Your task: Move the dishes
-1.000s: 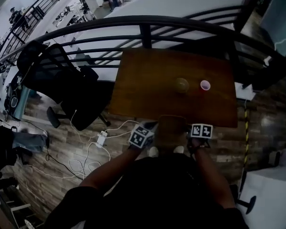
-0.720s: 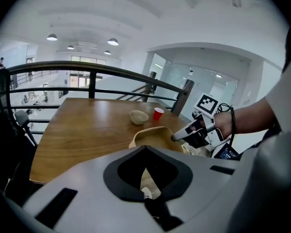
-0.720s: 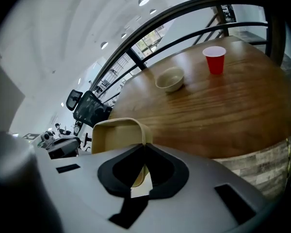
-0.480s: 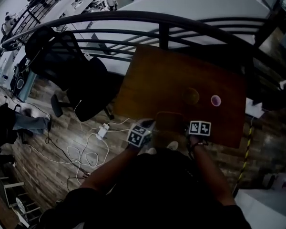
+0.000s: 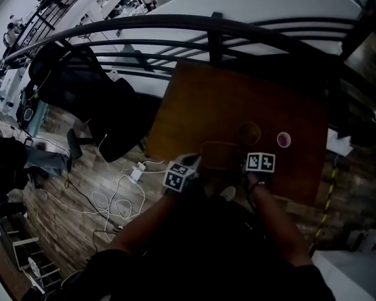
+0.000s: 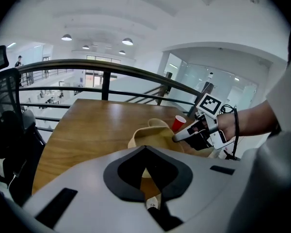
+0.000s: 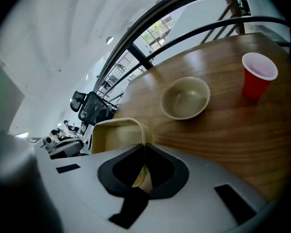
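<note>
A tan rectangular dish [image 5: 220, 155] is held over the near edge of the brown table [image 5: 200, 105], between my two grippers. My left gripper [image 5: 189, 168] is shut on the dish's left rim [image 6: 146, 130]. My right gripper [image 5: 245, 166] is shut on the opposite rim [image 7: 136, 130]. A tan round bowl [image 5: 249, 132] [image 7: 185, 97] stands on the table just beyond the dish. A red cup [image 5: 283, 140] [image 7: 257, 74] [image 6: 179, 123] stands to the right of the bowl.
A dark curved railing [image 5: 175, 27] runs behind the table. A black office chair [image 5: 94, 105] stands to the left. White cables [image 5: 116, 199] lie on the wooden floor at lower left.
The head view has shifted, and the dish with both grippers now sits a little farther in over the table's near edge. Both grippers stay shut on it.
</note>
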Tool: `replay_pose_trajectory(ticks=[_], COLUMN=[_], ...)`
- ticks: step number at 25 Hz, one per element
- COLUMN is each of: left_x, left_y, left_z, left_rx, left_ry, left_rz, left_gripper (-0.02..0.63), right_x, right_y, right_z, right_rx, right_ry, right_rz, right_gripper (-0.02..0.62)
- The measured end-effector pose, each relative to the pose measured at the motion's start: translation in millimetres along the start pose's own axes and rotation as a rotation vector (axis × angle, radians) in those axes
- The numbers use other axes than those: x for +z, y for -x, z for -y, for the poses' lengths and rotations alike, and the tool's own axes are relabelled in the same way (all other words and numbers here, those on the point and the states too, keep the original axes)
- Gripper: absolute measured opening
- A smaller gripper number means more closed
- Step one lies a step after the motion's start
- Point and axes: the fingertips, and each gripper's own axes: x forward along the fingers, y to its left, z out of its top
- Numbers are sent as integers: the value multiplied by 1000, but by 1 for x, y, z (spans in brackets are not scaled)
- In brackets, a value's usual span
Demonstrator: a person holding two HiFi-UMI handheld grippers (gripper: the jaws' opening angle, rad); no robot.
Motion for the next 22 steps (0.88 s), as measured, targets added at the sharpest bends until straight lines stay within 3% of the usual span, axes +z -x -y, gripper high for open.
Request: replay_pose_trajectory(ticks=[15, 22], left_x=[50, 56], left_y=[-48, -60], left_z=[-90, -128], left_rx=[-146, -204], left_ry=[-87, -119], left_rz=[-92, -126], left_gripper=[-9, -9], right_x=[65, 90], right_y=[-61, -95], right_z=[-19, -23], right_rx=[-74, -114], right_ry=[-129, -177], right_rz=[26, 32], right_gripper=[23, 23])
